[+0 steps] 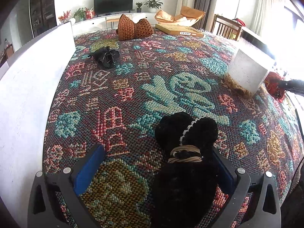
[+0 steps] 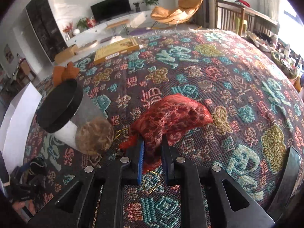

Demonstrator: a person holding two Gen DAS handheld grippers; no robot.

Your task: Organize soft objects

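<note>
The left gripper [image 1: 157, 163] stands wide apart over the patterned woven cloth [image 1: 133, 87] that covers the table, its blue-padded fingers [image 1: 87, 171] spread. A black fuzzy pouch [image 1: 186, 152], cinched at the neck with a tan cord, lies between them — it sits close against the right-hand finger, well clear of the other, and I can't tell whether it actually touches.

The right gripper [image 2: 152, 152] is drawn narrow, pinched on the gathered end of a red lace pouch [image 2: 171, 114]; the rest of the pouch rests on the cloth ahead of the fingers, with thin gold string trailing beneath.

Just beside the red pouch, on its left in the right wrist view, stands a frosted cylindrical container [image 2: 81, 121] with a black lid [image 2: 58, 106] and pale fibrous stuff at its bottom.

Further across the table lie a small black pouch [image 1: 106, 56], crumpled, and an orange-brown knitted pouch [image 1: 134, 27] tied in the middle, with a flat tan box [image 1: 178, 30] near the far edge. A white panel [image 1: 28, 95] runs along the left side. Beyond the table — a television [image 1: 113, 2], potted plants and an orange lounge chair [image 2: 176, 9].
</note>
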